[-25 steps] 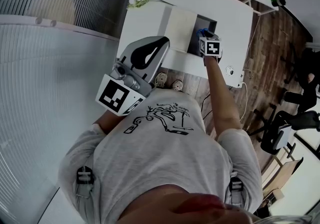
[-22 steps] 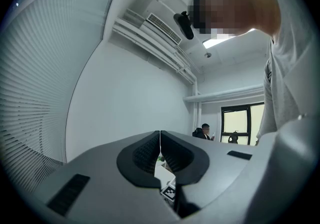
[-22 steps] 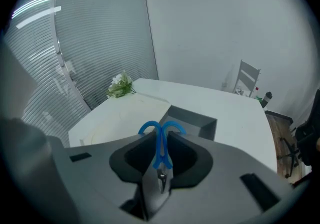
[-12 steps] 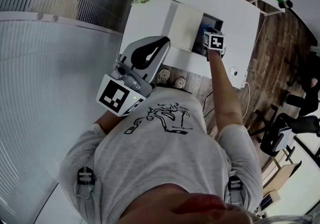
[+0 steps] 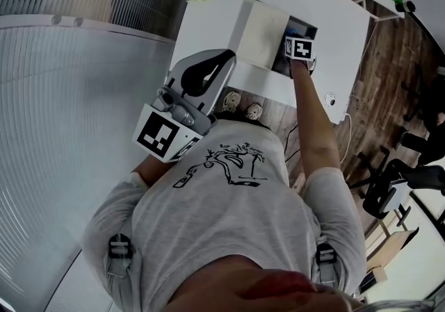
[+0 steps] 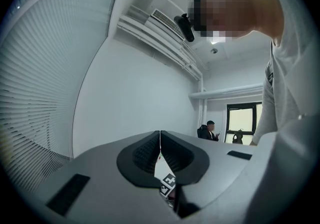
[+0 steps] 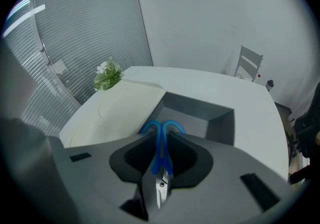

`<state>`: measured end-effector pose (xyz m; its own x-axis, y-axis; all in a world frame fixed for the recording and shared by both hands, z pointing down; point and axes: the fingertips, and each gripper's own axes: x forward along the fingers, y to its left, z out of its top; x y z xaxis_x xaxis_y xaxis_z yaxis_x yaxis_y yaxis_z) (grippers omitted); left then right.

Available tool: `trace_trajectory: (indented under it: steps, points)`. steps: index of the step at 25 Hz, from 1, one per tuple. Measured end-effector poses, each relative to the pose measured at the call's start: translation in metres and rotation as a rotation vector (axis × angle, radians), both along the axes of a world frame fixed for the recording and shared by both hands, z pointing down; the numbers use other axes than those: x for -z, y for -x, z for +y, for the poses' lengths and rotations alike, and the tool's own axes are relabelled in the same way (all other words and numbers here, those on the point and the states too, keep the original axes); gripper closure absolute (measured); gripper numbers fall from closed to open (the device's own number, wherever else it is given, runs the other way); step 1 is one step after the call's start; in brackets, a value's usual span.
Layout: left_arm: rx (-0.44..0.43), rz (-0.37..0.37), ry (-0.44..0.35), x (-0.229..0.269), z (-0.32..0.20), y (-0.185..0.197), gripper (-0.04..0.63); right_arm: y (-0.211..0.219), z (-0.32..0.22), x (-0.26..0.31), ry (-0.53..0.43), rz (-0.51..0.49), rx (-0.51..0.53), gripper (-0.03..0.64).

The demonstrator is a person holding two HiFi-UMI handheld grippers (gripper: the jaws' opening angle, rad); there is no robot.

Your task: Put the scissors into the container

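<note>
Seen from above and from both gripper views, a person stands at a white table [image 5: 208, 26] with an open dark grey container [image 7: 222, 120] on it. Furthest left of the container, held back by the person's chest and well away from it, the left gripper [image 6: 160, 140] has its jaws pressed together with nothing between them; it takes no part. On the table left of the container lies a sprig of white flowers [image 7: 106, 74], and between the flowers and the container, touching the container's left wall, lies a flat cream panel [image 7: 120, 108]. Directly over the container's near edge, the right gripper [image 7: 161, 140] tilts downward, its jaws clamped on the blue-handled scissors [image 7: 161, 154]. The handle loops point toward the container's hollow and the steel blades point back toward the hand. The scissors are carried above the container, not yet inside it. This looks like the lowering step. The next move likely calls for bringing the loops down past the rim, clear of the left wall, then parting the jaws to let the scissors settle.
</note>
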<state>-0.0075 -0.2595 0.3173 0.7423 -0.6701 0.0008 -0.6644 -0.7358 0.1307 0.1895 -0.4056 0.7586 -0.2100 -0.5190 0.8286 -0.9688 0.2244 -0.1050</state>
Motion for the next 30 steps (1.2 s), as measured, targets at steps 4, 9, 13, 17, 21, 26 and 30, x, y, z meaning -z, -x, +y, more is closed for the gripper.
trace_trajectory:
  steps: [4, 9, 13, 17, 21, 26, 30]
  points:
    - [0.013, -0.001, 0.008, -0.003, 0.0, 0.002, 0.574, -0.001, -0.003, -0.012, 0.034, 0.002, -0.014, 0.532]
    - [0.032, -0.007, 0.018, -0.005, 0.0, 0.006, 0.574, -0.002, -0.003, -0.023, 0.062, 0.004, -0.024, 0.531]
    - [0.043, -0.008, 0.02, -0.006, 0.0, 0.01, 0.574, -0.002, 0.0, -0.032, 0.073, 0.001, -0.043, 0.529]
    - [0.049, -0.011, 0.018, -0.004, 0.001, 0.009, 0.574, -0.002, -0.001, -0.032, 0.07, -0.007, -0.045, 0.523]
    - [0.048, -0.01, 0.017, -0.004, 0.004, 0.008, 0.574, 0.0, -0.003, -0.022, 0.042, -0.035, -0.049, 0.487]
    - [0.036, -0.005, 0.004, -0.001, 0.007, 0.002, 0.574, 0.0, -0.004, 0.002, -0.013, -0.063, -0.044, 0.512]
    - [0.021, 0.005, -0.01, 0.002, 0.01, -0.004, 0.574, 0.001, 0.006, 0.026, -0.07, -0.122, -0.074, 0.517]
